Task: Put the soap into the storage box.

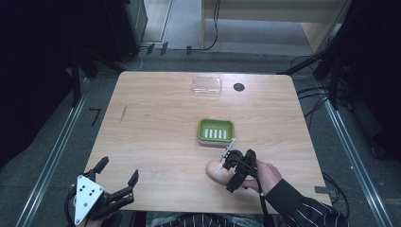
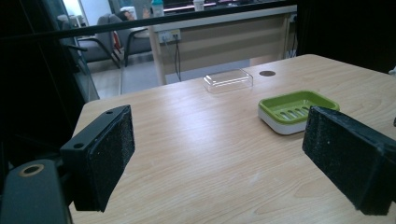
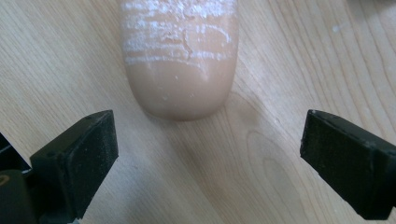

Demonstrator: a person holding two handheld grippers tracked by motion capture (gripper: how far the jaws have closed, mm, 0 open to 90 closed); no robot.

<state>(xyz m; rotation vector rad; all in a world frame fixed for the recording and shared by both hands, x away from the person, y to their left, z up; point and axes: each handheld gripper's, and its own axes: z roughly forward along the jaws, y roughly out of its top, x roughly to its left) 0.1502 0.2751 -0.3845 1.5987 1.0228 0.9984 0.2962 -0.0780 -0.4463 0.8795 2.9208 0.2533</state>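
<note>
A tan soap bar with white scuff marks lies on the wooden table, just in front of a green slotted soap dish. In the right gripper view the bar's rounded end lies just ahead of the gap between the jaws. My right gripper is open, and its jaws stand wide of the bar without touching it. My left gripper hangs open and empty at the table's near left corner. From the left gripper the dish lies ahead to the right.
A clear plastic lid rests near the far edge, with a dark round hole in the tabletop beside it; both appear in the left gripper view, the lid and hole. Cables and dark stands surround the table.
</note>
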